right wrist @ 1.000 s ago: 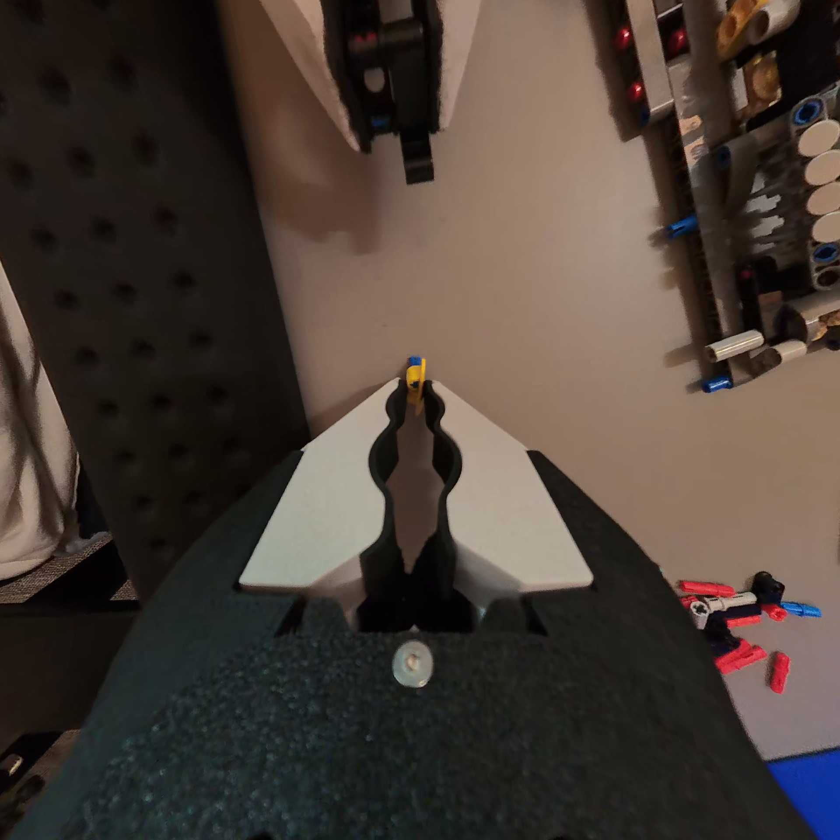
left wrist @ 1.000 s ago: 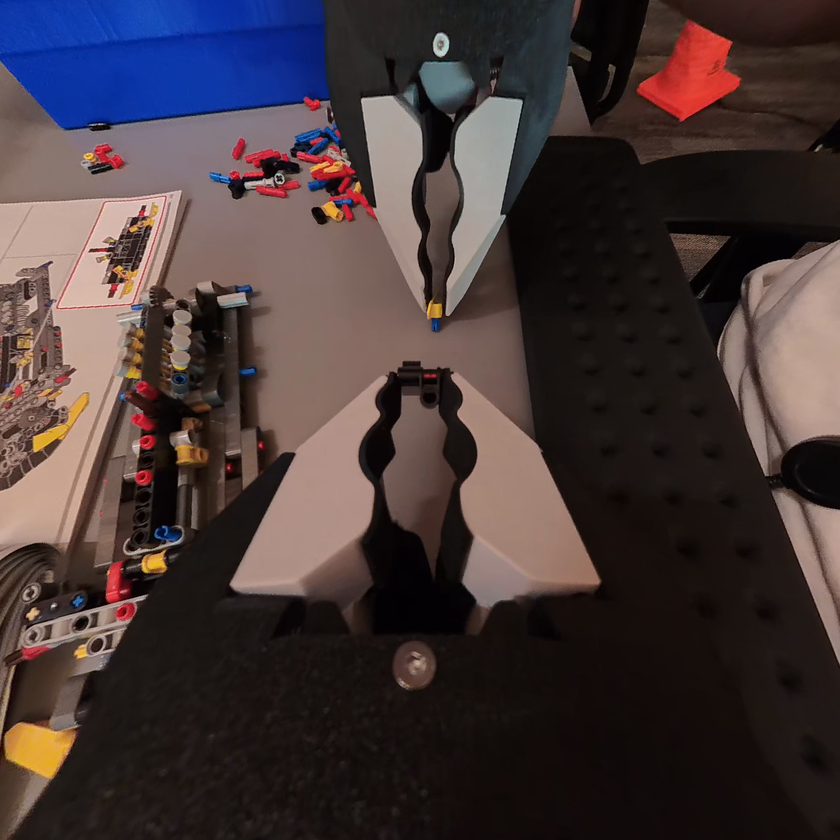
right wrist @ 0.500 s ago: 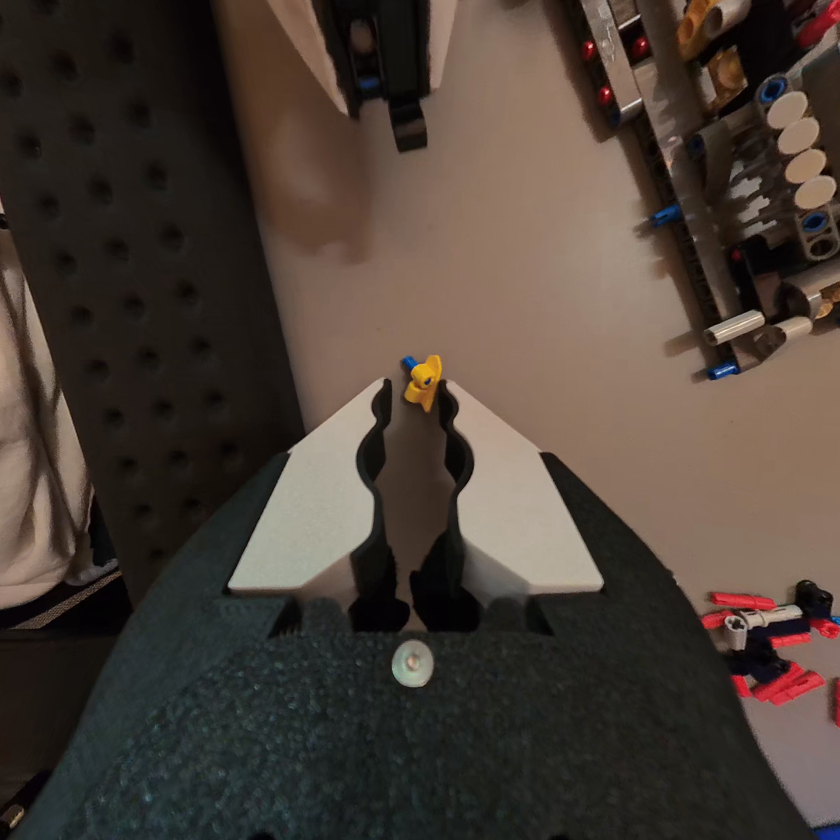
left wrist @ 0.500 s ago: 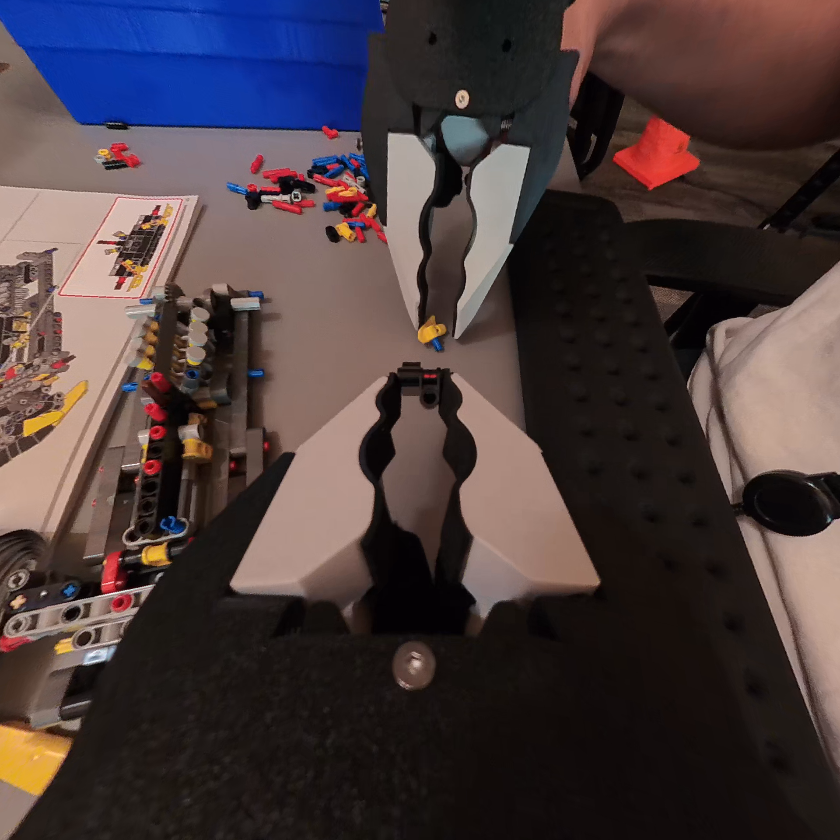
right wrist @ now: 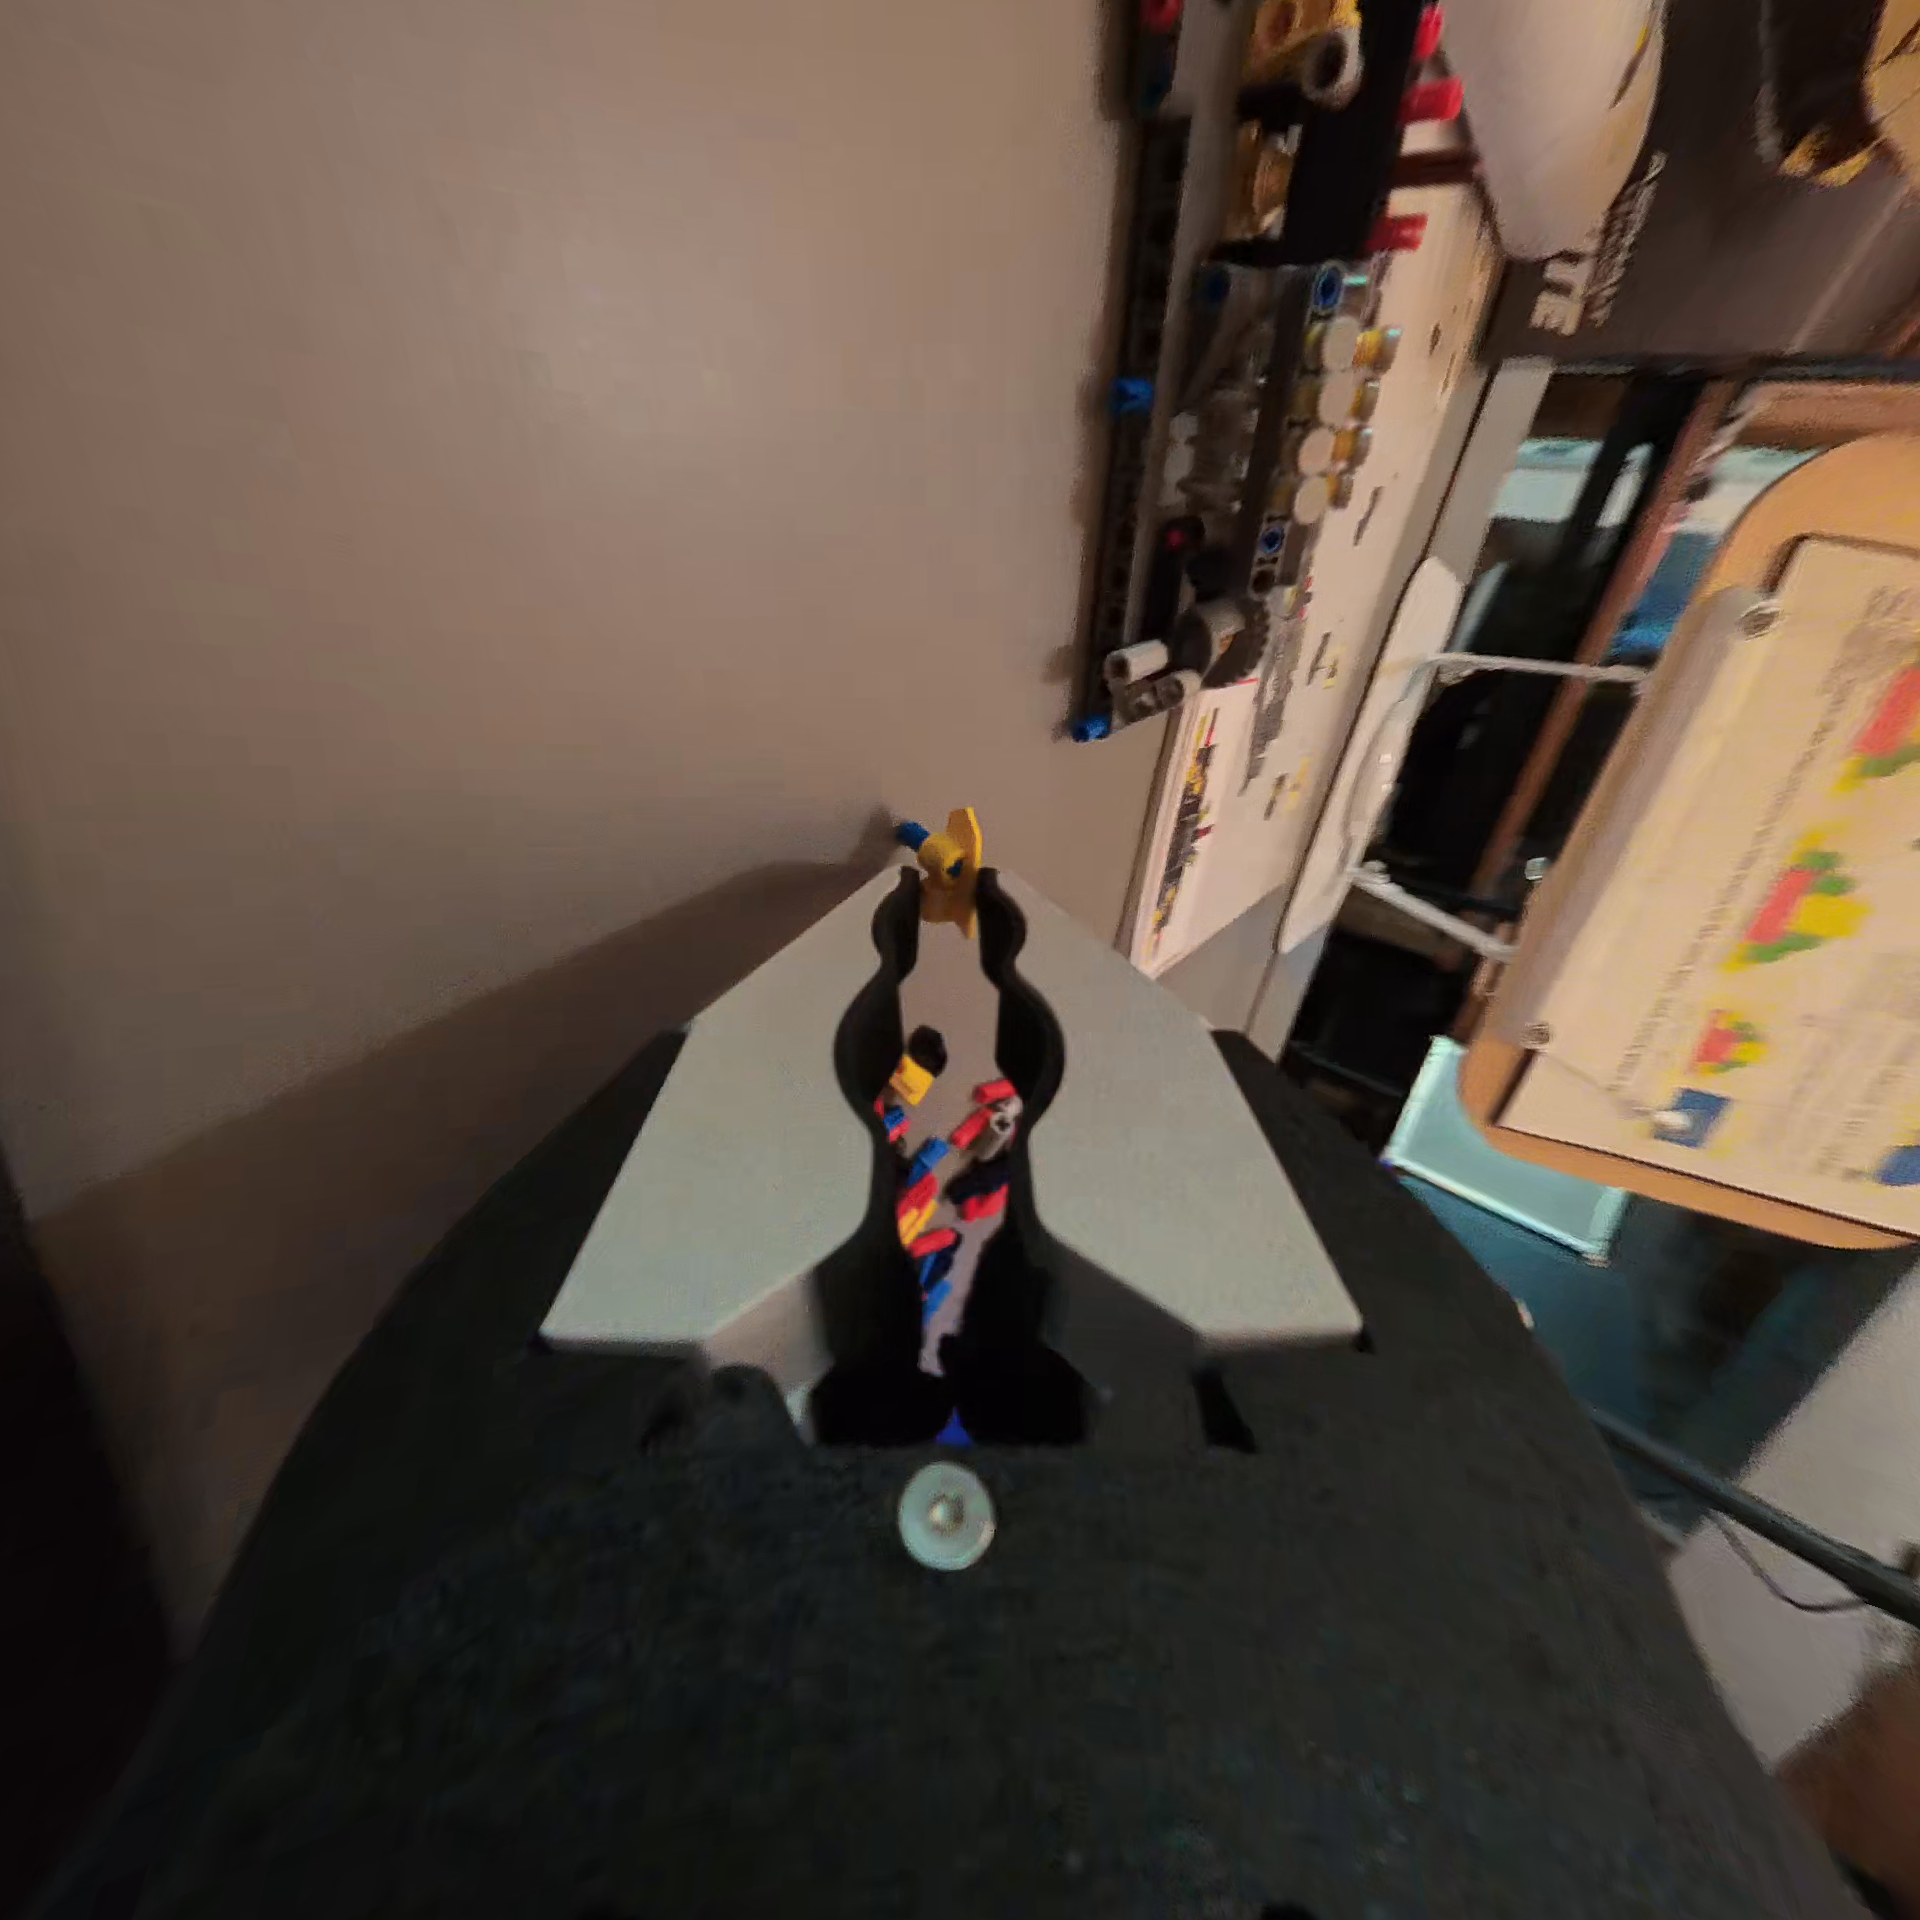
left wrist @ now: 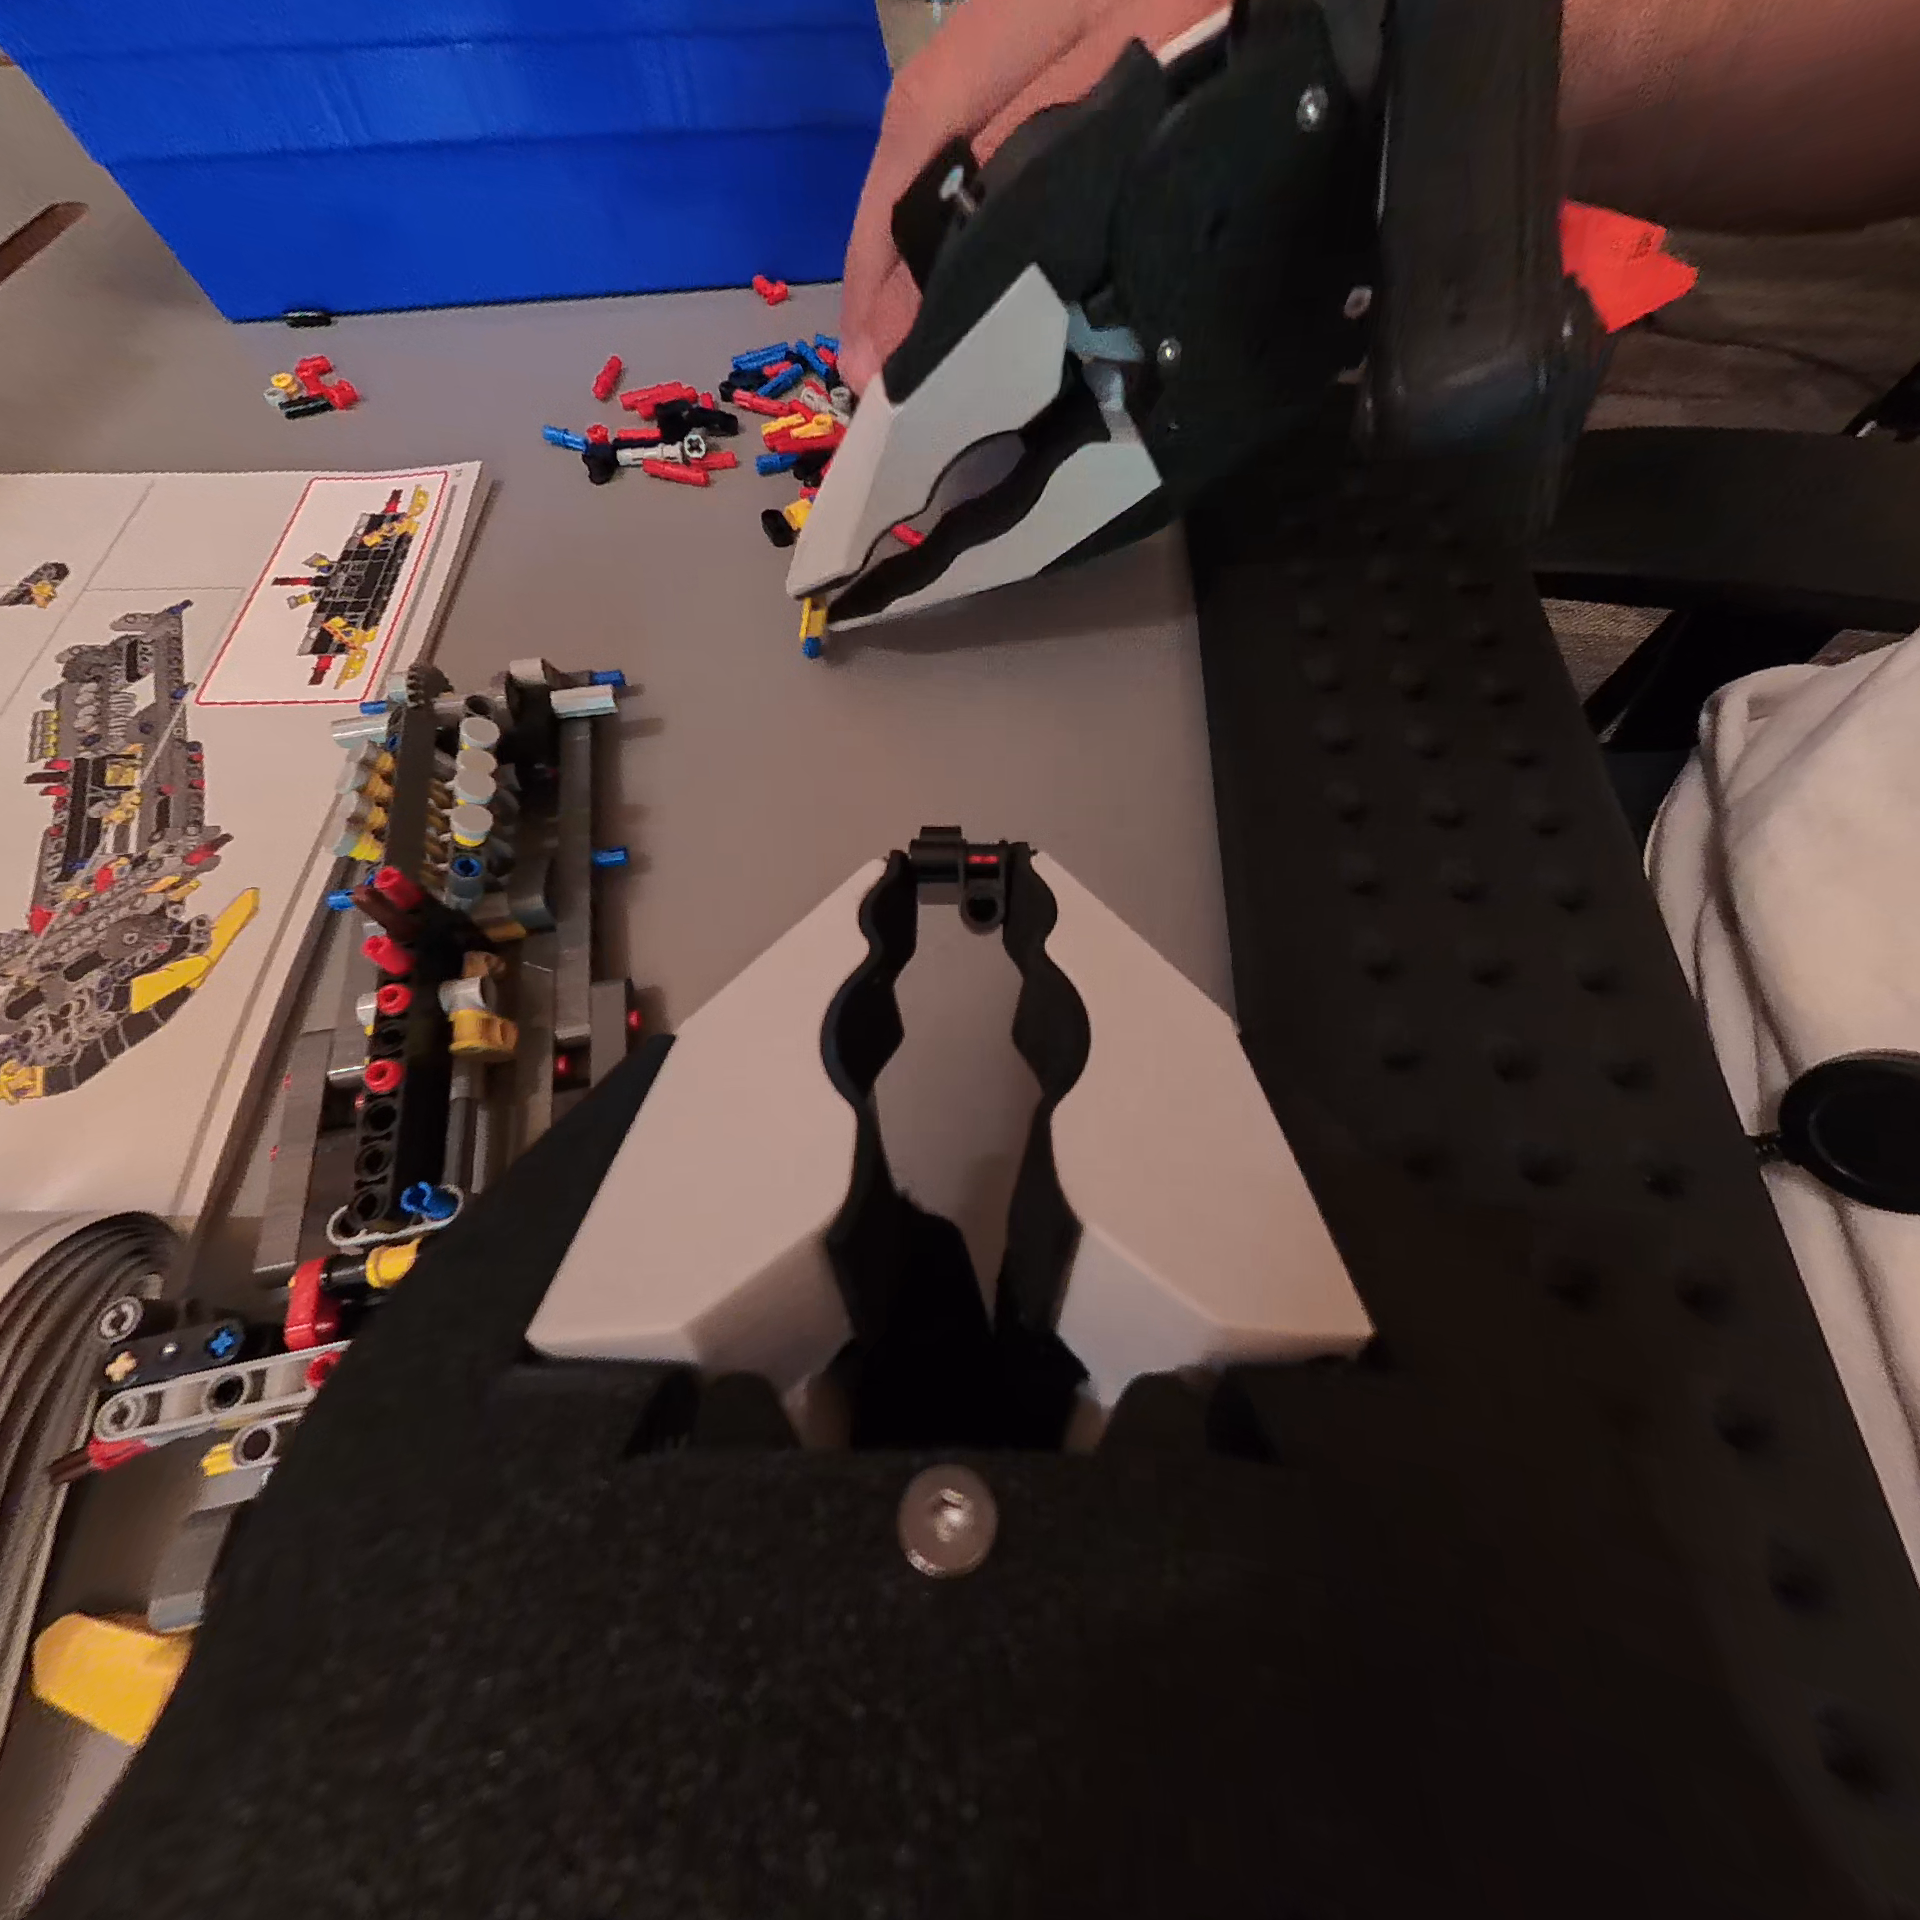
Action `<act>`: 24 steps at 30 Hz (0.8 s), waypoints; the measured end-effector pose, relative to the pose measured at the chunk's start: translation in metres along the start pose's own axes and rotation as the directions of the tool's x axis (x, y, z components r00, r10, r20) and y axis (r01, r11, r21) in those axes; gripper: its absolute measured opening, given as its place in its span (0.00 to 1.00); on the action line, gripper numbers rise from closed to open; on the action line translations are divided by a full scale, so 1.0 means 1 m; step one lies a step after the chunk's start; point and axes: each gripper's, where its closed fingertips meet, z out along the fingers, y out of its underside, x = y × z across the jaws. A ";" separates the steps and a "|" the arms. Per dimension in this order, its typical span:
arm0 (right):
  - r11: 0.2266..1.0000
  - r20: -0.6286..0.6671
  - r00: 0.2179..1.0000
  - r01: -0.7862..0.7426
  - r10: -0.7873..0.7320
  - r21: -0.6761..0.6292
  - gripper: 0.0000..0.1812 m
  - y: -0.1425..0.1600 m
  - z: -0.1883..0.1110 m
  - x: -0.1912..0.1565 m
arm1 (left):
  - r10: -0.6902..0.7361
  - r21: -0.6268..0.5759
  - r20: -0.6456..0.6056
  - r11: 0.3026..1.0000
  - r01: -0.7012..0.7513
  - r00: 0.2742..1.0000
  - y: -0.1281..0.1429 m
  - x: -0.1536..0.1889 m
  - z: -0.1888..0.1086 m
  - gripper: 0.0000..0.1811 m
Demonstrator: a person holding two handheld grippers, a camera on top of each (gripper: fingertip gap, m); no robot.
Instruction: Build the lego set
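Most of the open room was the bare grey surface (left wrist: 935, 727) in the middle, between the two hand-held grippers. The left hand-held gripper (left wrist: 961, 868) sat just short of that patch with nothing in front of its tips. To its left the half-built model (left wrist: 468, 935) ran as a long wall, with the manual (left wrist: 208, 675) lying flat beyond it. On the right a black perforated pad (left wrist: 1455, 935) bordered the gap. Farther back the loose parts pile (left wrist: 707, 436) cluttered the surface, a blue bin (left wrist: 468, 156) closed off the rear, and the right hand-held gripper (left wrist: 816, 613) hung low over the pile's near edge, tips angled at the open patch.
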 end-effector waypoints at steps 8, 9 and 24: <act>0.997 -0.007 1.000 -0.027 0.028 0.079 0.05 -0.002 -0.005 -0.010 | 0.016 -0.006 0.015 1.000 -0.016 1.000 0.000 -0.001 -0.001 0.08; 0.995 -0.007 0.999 -0.048 0.049 0.083 0.05 -0.001 -0.005 -0.011 | 0.016 -0.005 0.014 1.000 -0.016 1.000 0.000 -0.001 -0.001 0.09; 0.647 0.283 0.804 -0.591 0.523 0.482 0.17 -0.119 -0.076 0.045 | -0.318 0.128 -0.255 0.925 0.358 0.913 -0.026 0.006 -0.016 0.08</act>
